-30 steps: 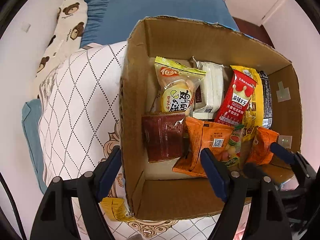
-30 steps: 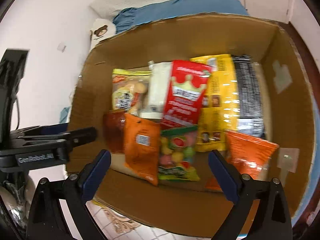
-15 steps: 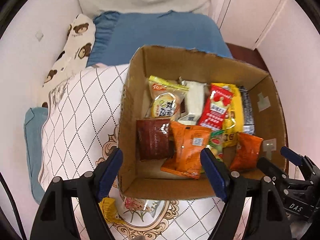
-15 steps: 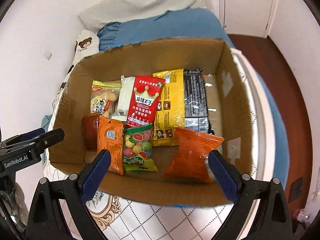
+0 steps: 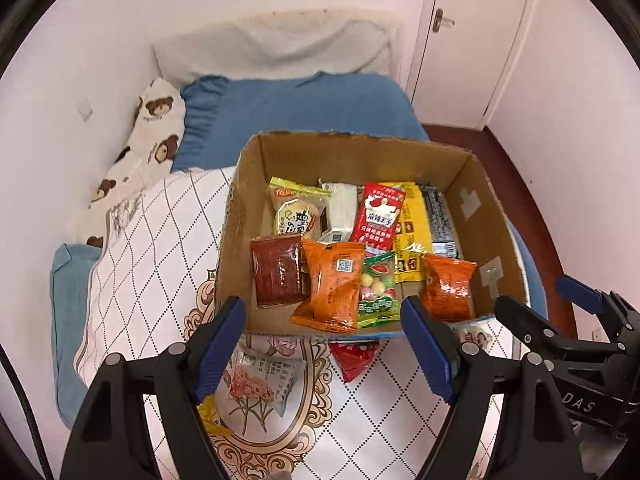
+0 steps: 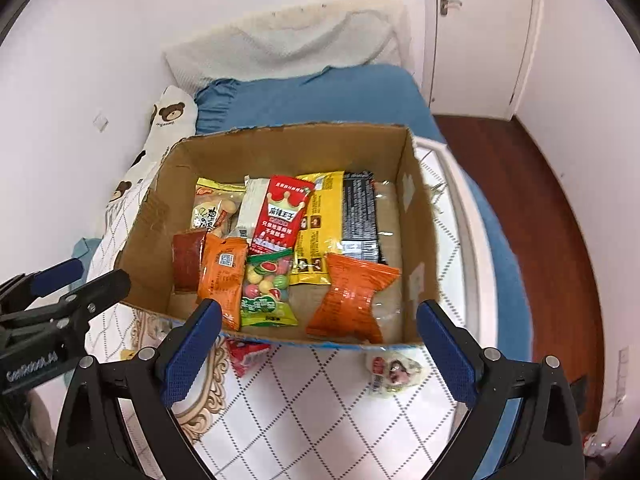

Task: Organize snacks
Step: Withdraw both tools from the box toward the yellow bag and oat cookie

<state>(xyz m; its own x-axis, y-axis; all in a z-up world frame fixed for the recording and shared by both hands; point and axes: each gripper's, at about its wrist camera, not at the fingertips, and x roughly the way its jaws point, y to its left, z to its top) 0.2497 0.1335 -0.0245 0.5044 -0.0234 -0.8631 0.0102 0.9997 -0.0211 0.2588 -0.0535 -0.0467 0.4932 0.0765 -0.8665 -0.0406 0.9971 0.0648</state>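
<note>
A cardboard box point(image 5: 236, 240) point(image 6: 420, 216) stands on the quilted bed cover and holds several snack packets, among them a red crown packet point(image 5: 378, 216) point(image 6: 282, 214), orange packets point(image 5: 334, 286) point(image 6: 352, 296) and a candy bag point(image 6: 264, 286). Loose snacks lie on the cover in front of the box: a grey packet point(image 5: 264, 380), a red packet point(image 5: 354, 356) point(image 6: 246, 354), a white picture packet point(image 6: 394, 370) point(image 5: 478, 334) and a yellow one point(image 5: 210, 416). My left gripper point(image 5: 324, 352) and right gripper point(image 6: 320, 352) are open and empty, above the cover in front of the box.
The quilted cover point(image 5: 152, 264) lies on a blue bed point(image 5: 304, 104) with a bear pillow point(image 5: 152, 136) at the left wall. A white door point(image 6: 480, 32) and dark red floor point(image 6: 532, 208) are at the right.
Both grippers have pulled back and up from the box. The box looks smaller and the loose snacks in front of it have come into view.
</note>
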